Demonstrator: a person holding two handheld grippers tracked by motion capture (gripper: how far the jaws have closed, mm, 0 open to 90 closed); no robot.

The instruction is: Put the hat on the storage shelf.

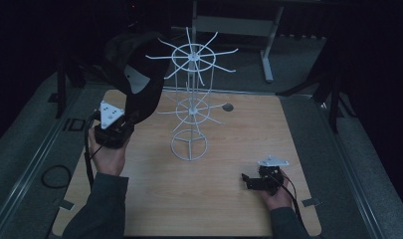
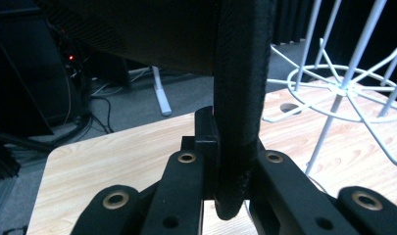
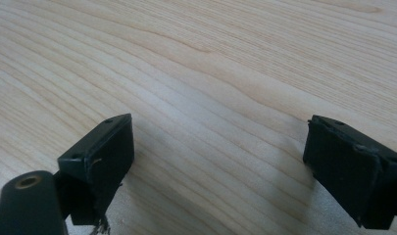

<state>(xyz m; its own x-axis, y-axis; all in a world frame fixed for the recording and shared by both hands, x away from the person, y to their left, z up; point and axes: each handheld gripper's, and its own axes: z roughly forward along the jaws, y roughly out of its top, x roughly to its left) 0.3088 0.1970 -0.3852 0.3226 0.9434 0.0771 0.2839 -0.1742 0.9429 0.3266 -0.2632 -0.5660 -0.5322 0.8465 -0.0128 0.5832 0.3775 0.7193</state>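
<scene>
A pale, wood-grain table (image 1: pixel 214 199) spans the high view, and near its middle stands a tall white wire rack (image 1: pixel 191 99) with rings of spokes at two levels above a round base. Left of the rack's top ring, raised well off the table, hangs a black fabric cap (image 1: pixel 134 69) with a pale patch on its underside, close beside the upper spokes — whether it touches them I cannot tell. The left gripper (image 1: pixel 120 124), held up in the person's left hand, has the cap by its lower edge. The left gripper view gives what the high view cannot: a thick black stitched edge of the cap (image 2: pixel 240 98) runs down between the two black jaws, which are clamped tight against it, with the rack's lower ring off to the right. The right gripper (image 1: pixel 249 181) sits low at the table's near right, well apart from rack and cap. The right gripper view shows its jaws spread wide over bare wood — nothing between them.
</scene>
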